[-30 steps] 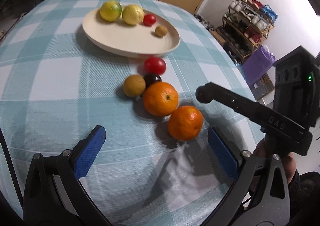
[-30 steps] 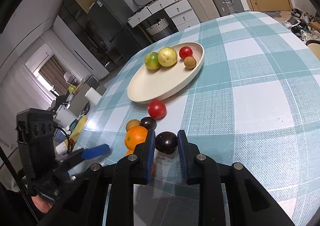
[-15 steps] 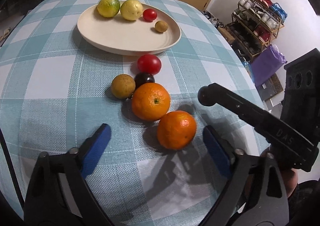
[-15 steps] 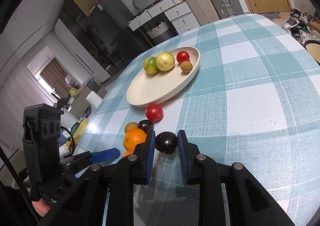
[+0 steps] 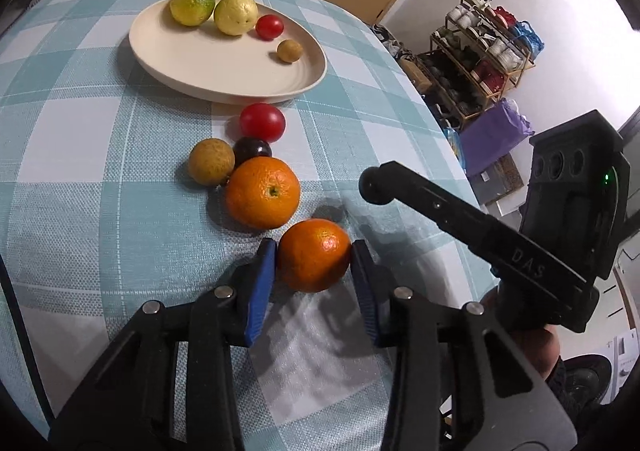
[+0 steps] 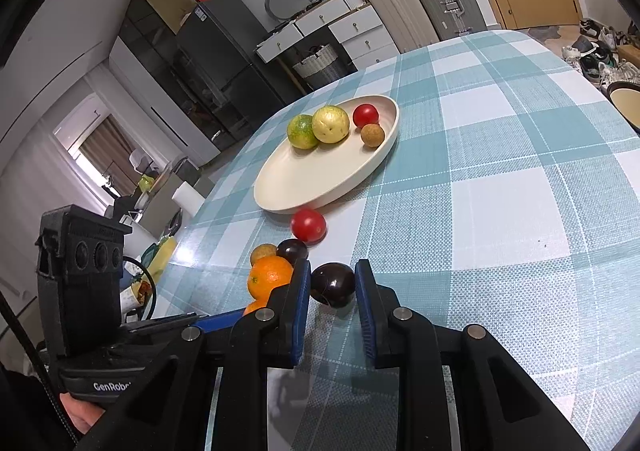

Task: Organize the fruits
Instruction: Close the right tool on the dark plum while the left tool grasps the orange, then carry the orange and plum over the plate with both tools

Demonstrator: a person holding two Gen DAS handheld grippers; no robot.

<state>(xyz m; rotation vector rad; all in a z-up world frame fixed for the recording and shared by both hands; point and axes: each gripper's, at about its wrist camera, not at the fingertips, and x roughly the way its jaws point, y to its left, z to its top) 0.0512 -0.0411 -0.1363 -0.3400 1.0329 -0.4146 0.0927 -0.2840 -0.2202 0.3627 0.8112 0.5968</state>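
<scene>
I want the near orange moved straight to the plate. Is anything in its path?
Yes. Between the near orange, which the closing left gripper pinches, and the plate lie the second orange and red tomato.

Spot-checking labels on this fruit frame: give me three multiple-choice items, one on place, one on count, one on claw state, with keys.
1. Where does the loose red tomato lie?
A. on the cloth just off the plate's near rim
B. on the plate
C. between the right claw's pads

2. How many fruits are on the plate?
A. two
B. four
C. six

3. What is between the pads of the right claw?
A. an orange
B. nothing
C. a dark plum

Key: 1 A, it sits on the checked cloth beside the rim. 2 B, a green citrus, a yellow fruit, a small tomato and a small brown fruit. 3 C, the dark plum is pinched by both blue pads.
</scene>
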